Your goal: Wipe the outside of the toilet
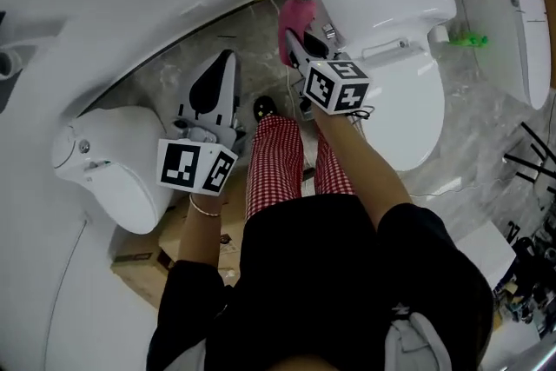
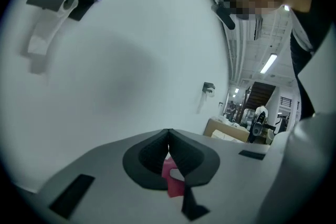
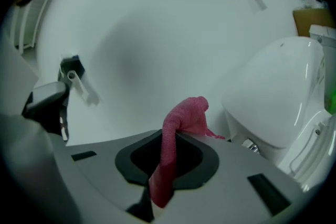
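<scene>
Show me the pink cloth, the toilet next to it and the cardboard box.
pink cloth (image 3: 182,117): right gripper view, its upper fold.
toilet (image 1: 408,100): head view, closed lid.
cardboard box (image 1: 137,262): head view, top face.

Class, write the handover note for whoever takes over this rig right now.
Left gripper: shut, idle, pointing away from the toilet.
Right gripper: shut on the pink cloth, held up beside the toilet's rear; contact cannot be told.
Done: cloth is gripped; nothing shows what has been wiped.
Left: wipe the toilet's outside, probably starting at the rear.
</scene>
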Demonstrator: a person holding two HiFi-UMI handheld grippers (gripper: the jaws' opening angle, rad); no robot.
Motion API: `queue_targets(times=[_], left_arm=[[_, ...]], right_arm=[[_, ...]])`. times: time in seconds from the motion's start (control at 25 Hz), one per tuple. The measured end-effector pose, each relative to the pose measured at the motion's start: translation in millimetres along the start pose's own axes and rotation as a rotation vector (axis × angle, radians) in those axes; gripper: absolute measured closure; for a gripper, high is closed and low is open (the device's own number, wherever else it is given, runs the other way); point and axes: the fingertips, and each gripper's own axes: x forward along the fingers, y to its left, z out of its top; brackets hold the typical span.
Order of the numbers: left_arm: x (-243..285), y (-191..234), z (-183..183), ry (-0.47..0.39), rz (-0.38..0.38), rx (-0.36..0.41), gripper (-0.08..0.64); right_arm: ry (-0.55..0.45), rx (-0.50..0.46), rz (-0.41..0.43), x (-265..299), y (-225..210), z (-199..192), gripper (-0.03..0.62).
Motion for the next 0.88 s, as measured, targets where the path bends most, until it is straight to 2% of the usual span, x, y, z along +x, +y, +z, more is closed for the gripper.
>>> queue_targets(times=[0.12, 0.36, 0.64, 0.88], left_arm=[[5, 21, -23, 0.021, -0.011, -0.050, 0.551], [8, 50, -63, 0.048, -0.004, -0.123, 0.551], [14, 49, -89, 0.052, -0.018, -0.177, 0.551], [20, 40, -91, 0.063, -0.069, -0.145, 0.551]], right_arm=[[0.028, -0.001, -0.113, 34, -24, -17, 0.537], [-0.042, 0.048, -0.278, 61, -71, -9, 0.537], [-0.115, 0.140, -0.372, 44, -96, -8, 0.537], [-0.164, 0.228, -0.433, 8, -106, -21, 0.537]])
